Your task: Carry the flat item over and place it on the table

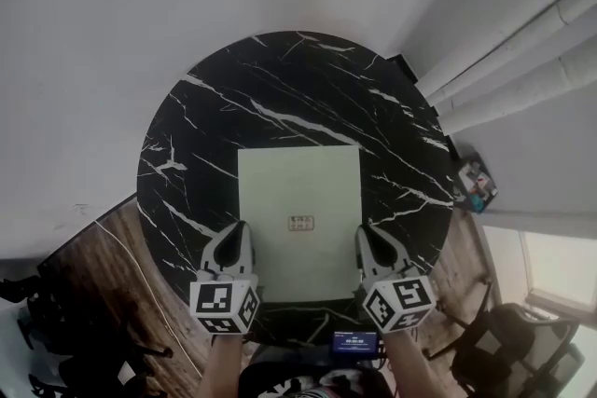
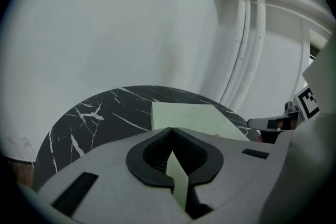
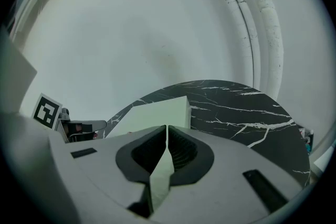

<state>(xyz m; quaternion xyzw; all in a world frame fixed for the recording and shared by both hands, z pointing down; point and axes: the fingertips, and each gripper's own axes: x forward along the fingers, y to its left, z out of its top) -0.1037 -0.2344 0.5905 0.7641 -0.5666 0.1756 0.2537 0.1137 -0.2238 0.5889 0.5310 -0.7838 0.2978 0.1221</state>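
Observation:
A pale green flat board (image 1: 298,200) with a small label near its middle lies level over the round black marble table (image 1: 280,89). Whether it rests on the top or hangs just above it, I cannot tell. My left gripper (image 1: 239,240) is shut on the board's left edge near its front corner. My right gripper (image 1: 366,240) is shut on the right edge opposite. In the left gripper view the board (image 2: 194,115) runs out from between the closed jaws (image 2: 170,132). The right gripper view shows the same: the board (image 3: 152,115) is pinched in the jaws (image 3: 167,129).
White pipes (image 1: 522,51) run along the wall to the right of the table. Wooden floor (image 1: 121,256) shows at the table's near side, with an office chair (image 1: 522,340) at lower right. A small colourful object (image 1: 476,184) lies by the table's right rim.

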